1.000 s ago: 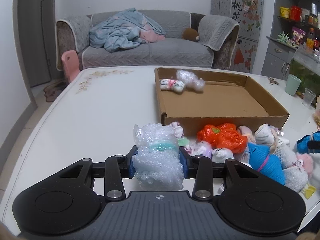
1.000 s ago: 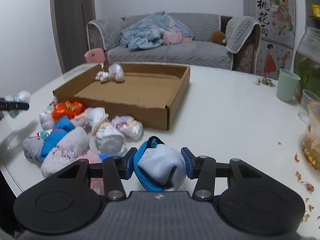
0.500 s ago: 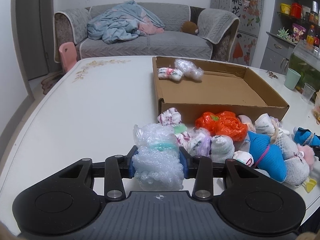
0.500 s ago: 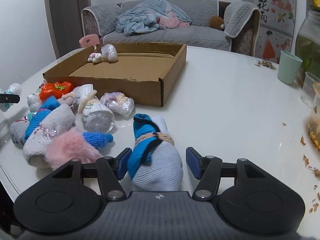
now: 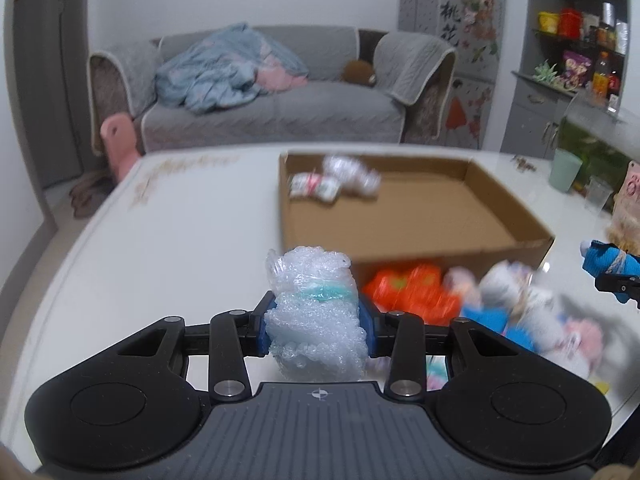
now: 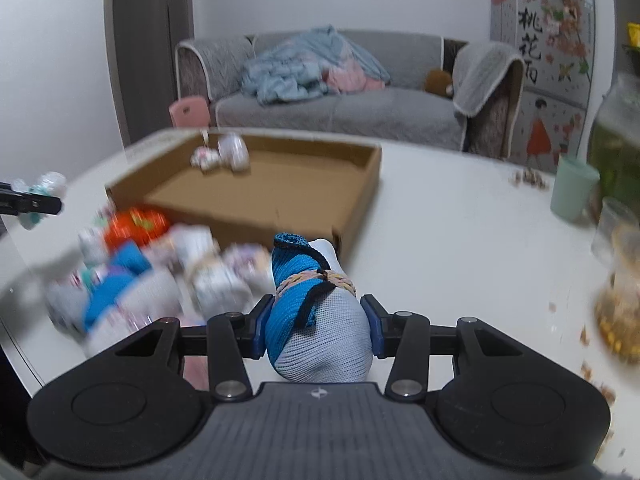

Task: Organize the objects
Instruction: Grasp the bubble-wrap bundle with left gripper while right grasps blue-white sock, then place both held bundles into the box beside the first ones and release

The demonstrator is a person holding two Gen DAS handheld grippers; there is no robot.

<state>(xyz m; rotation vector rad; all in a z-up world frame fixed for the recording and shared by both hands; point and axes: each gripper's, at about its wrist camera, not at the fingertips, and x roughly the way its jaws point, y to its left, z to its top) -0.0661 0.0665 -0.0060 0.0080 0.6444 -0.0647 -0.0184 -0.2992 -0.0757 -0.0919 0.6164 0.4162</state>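
Observation:
My left gripper [image 5: 316, 326] is shut on a clear bubble-wrap bundle [image 5: 314, 312] with a green band, held above the white table. My right gripper [image 6: 318, 326] is shut on a blue and white rolled sock [image 6: 316, 312] tied with a band. An open cardboard box [image 5: 412, 210] lies ahead with two small bundles [image 5: 334, 180] in its far left corner; it also shows in the right wrist view [image 6: 272, 188]. A pile of rolled socks and bundles [image 6: 152, 268] lies in front of the box, among them an orange one [image 5: 408, 290].
A green cup [image 6: 572, 192], a clear cup [image 6: 612, 224] and a jar [image 6: 620, 300] with scattered crumbs stand at the table's right side. A grey sofa [image 5: 272, 96] and a pink stool [image 5: 118, 140] are beyond the table.
My right gripper has closed on the blue and white sock and lifted it. Both grippers have risen and moved, blurring the pile below. The left keeps its bubble-wrap bundle.

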